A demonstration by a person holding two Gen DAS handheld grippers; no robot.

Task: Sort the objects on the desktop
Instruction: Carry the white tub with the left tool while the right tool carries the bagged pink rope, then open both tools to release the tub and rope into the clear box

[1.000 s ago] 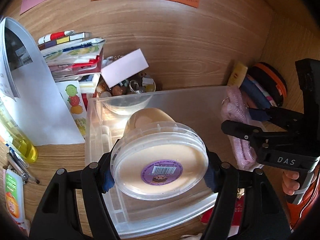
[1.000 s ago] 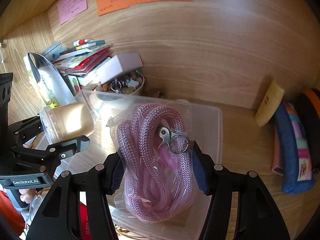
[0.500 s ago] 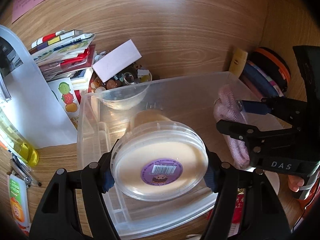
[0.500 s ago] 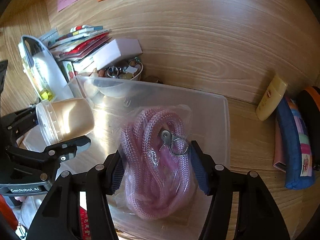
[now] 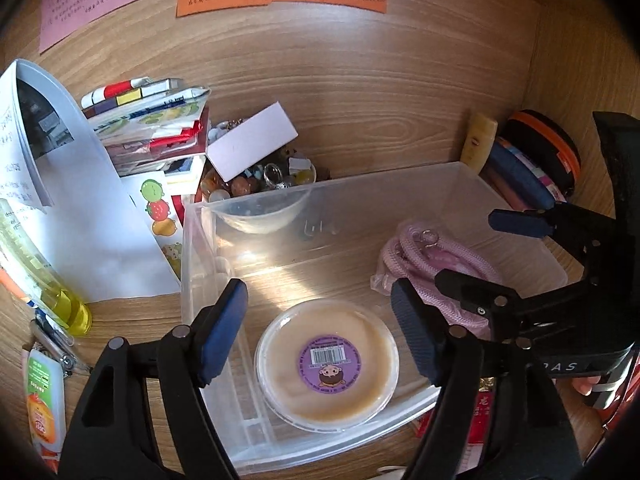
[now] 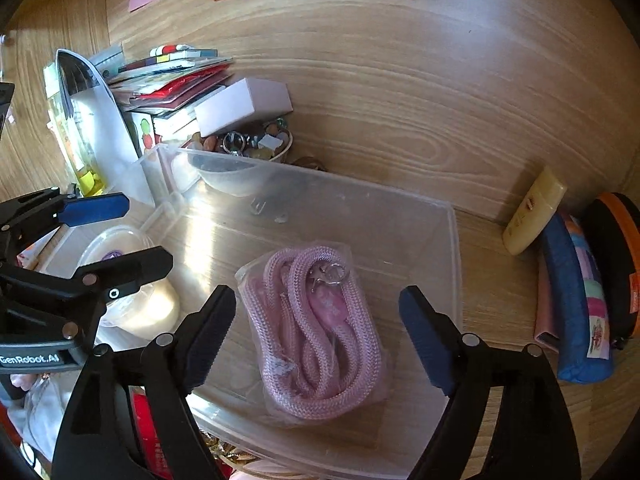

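A clear plastic bin (image 5: 400,184) (image 6: 400,208) stands on the wooden desk. A round cream tub with a purple label (image 5: 327,364) (image 6: 132,304) lies in the bin's near left part. A bagged pink rope with a metal clasp (image 6: 320,332) (image 5: 432,256) lies in the bin's right part. My left gripper (image 5: 320,328) is open above the tub, fingers either side, not touching. My right gripper (image 6: 316,336) is open above the rope bag. Each gripper also shows in the other's view.
A bowl of beads and trinkets (image 5: 260,176) with a white box (image 6: 244,106) sits behind the bin. Books and papers (image 5: 148,128) are stacked at left, with a yellow bottle (image 5: 44,284). A cream tube (image 6: 534,210), blue pouch (image 6: 576,308) and orange-rimmed case (image 5: 548,148) lie at right.
Both grippers opened. The tub dropped out of the left gripper into the bin, and the rope bag dropped out of the right gripper into the bin. Both grippers pulled back slightly.
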